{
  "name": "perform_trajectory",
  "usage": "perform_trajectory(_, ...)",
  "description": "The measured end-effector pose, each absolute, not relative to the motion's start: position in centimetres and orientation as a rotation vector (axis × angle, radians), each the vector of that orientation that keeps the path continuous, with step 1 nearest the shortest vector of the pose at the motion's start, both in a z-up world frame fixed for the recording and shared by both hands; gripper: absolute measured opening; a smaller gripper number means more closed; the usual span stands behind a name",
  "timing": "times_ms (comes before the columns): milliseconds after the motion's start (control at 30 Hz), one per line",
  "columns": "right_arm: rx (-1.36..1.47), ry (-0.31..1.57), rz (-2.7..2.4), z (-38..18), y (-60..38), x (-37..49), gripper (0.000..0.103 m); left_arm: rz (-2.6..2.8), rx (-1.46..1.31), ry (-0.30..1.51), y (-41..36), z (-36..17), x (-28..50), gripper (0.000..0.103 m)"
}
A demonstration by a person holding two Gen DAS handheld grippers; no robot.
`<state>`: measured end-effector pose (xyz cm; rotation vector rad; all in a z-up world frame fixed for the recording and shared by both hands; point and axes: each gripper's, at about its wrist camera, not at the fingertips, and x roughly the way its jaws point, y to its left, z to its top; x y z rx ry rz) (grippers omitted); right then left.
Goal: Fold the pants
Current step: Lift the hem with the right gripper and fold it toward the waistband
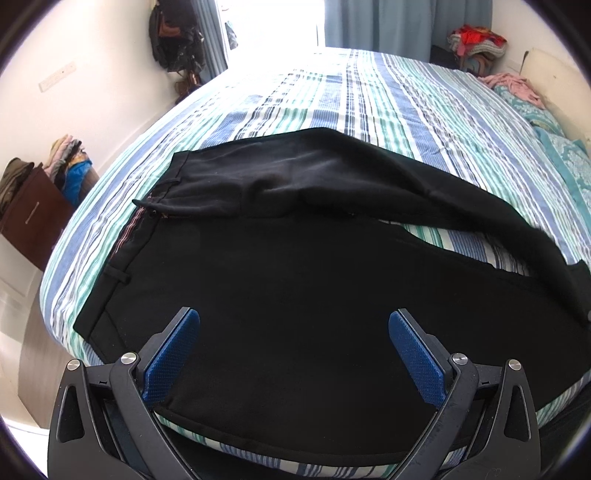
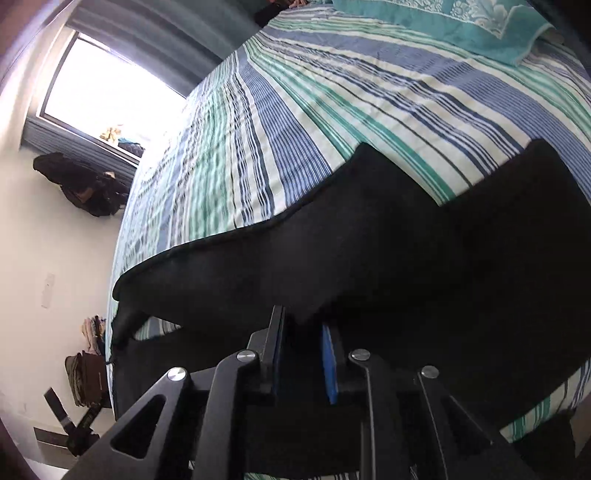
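Observation:
Black pants (image 1: 295,288) lie spread on the striped bed sheet (image 1: 369,96), with the waistband (image 1: 122,251) at the left. My left gripper (image 1: 293,321) hovers open just above the near leg, and its blue pads (image 1: 173,354) stand wide apart with nothing gripped. The far leg (image 1: 406,177) arcs off to the right and is blurred at its end. In the right wrist view that leg (image 2: 369,240) hangs raised above the sheet (image 2: 332,92). A fold of it runs down between the narrow jaws of my right gripper (image 2: 303,325), which is shut on it.
Teal pillows (image 1: 565,155) (image 2: 461,26) and a pink cloth (image 1: 513,83) lie at the head of the bed. A brown cabinet (image 1: 33,214) piled with clothes stands past the bed's left edge. Bags (image 1: 177,40) hang on the wall beside a bright window (image 2: 103,92).

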<state>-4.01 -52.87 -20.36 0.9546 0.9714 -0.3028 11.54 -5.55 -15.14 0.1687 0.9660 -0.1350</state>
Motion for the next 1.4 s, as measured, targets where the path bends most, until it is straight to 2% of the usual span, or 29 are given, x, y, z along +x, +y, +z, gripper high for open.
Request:
perform_trajectory(67,0.953,1.023,-0.310,-20.5,-51.6,-5.9,0.051,-0.145,0.182,0.939,-5.6,-14.6,11.0,0.103)
perform_trajectory(167,0.924,1.010,-0.349,-18.6,-51.1,-8.9,0.060,-0.142,0.174,0.929,-5.1,-14.4,10.7,0.103)
perform_trajectory(333,0.757,0.987,-0.369,-14.8,-54.0,-6.9,0.061,-0.139,0.116,0.989,-4.2,-15.5,10.9,0.102)
perform_trajectory(367,0.716,0.987,-0.350,-14.3,-54.7,-5.3,0.073,-0.142,0.108,0.989,-4.1,-15.4,10.7,0.102)
perform_trajectory(400,0.671,1.004,-0.325,-14.2,-55.5,-3.2,0.089,-0.143,0.104,0.981,-4.0,-15.2,10.5,0.102)
perform_trajectory(433,0.625,1.034,-0.319,-14.4,-56.1,-1.0,0.092,-0.143,0.104,0.970,-3.9,-14.8,10.3,0.103)
perform_trajectory(600,0.507,1.235,-0.277,-18.6,-58.0,8.5,0.091,-0.109,0.102,0.919,-2.4,-13.2,9.9,0.103)
perform_trajectory(633,0.481,1.266,-0.272,-19.3,-57.9,9.5,0.088,-0.098,0.097,0.919,-1.9,-13.1,9.9,0.103)
perform_trajectory(667,0.466,1.288,-0.249,-20.0,-57.7,10.2,0.076,-0.087,0.091,0.921,-1.3,-13.1,10.0,0.103)
perform_trajectory(700,0.462,1.308,-0.220,-20.6,-57.5,10.6,0.055,-0.077,0.085,0.925,-0.9,-13.1,10.0,0.103)
perform_trajectory(733,0.433,1.325,-0.219,-20.7,-57.2,10.7,0.044,-0.067,0.081,0.929,-0.4,-13.1,10.0,0.103)
perform_trajectory(767,0.391,1.322,-0.243,-20.3,-57.0,10.6,0.015,-0.057,0.077,0.934,-0.1,-13.3,10.1,0.102)
perform_trajectory(800,0.371,1.301,-0.262,-19.8,-56.7,10.0,0.005,-0.051,0.073,0.940,0.2,-13.4,10.1,0.102)
perform_trajectory(1067,0.382,1.037,-0.278,-12.4,-54.7,1.3,0.005,-0.085,0.086,0.970,-1.2,-14.7,10.4,0.102)
perform_trajectory(1400,0.512,0.916,-0.372,-11.4,-53.6,-5.7,0.005,-0.148,0.167,0.928,-3.7,-13.7,9.4,0.103)
